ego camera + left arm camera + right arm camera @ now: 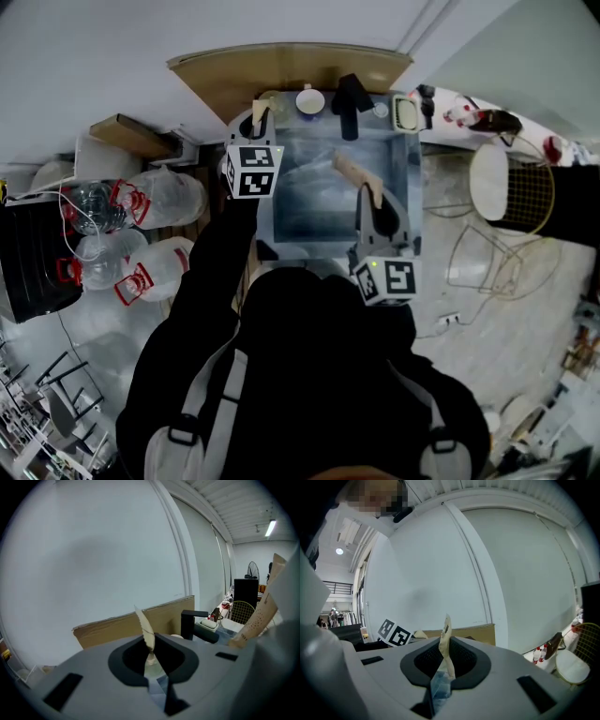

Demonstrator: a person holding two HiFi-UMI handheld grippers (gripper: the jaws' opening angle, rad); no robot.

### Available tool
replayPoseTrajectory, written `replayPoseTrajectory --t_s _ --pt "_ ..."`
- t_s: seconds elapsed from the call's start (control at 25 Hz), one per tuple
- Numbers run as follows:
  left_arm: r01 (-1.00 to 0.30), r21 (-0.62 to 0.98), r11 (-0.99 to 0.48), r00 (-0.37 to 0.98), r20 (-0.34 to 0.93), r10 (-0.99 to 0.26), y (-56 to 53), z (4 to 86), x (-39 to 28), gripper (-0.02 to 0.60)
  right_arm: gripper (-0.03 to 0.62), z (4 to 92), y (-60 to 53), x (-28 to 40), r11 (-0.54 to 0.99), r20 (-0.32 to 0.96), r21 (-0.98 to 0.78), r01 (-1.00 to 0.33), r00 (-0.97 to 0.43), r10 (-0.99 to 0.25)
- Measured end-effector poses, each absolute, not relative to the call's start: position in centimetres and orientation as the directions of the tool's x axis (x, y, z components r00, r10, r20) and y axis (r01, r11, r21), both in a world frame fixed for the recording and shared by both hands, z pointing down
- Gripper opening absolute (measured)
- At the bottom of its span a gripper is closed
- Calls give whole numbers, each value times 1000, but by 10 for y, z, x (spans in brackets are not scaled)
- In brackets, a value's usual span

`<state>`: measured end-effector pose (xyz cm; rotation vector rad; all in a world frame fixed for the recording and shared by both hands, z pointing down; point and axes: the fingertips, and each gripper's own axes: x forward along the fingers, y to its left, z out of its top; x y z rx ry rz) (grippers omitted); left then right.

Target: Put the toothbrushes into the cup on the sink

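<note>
The left gripper (259,117) hangs at the back-left corner of the sink (302,217), jaws pinched on a paper-wrapped toothbrush (146,631). The white cup (310,99) stands on the rim just right of it, beside the black tap (349,101). The right gripper (373,199) is over the basin, jaws narrow, clamping a second toothbrush (352,172).

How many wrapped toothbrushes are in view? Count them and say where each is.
2. One wrapped toothbrush is clamped in the left gripper. The second toothbrush is clamped in the right gripper, over the sink. Others may be hidden.
</note>
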<state>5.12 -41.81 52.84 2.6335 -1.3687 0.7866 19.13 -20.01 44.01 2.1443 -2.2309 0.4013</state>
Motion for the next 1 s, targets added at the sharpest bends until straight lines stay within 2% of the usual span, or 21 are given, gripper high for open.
replayPoseTrajectory --t_s 0.76,1.0 --pt "-782 -107 -614 456 572 -682 -435 578 56 32 34 450 -203 199 16 222 -173 -985 -54 -974" --pt "-784 -80 -616 471 570 -673 -422 579 54 64 33 450 -200 203 8 221 -171 -985 -46 -974"
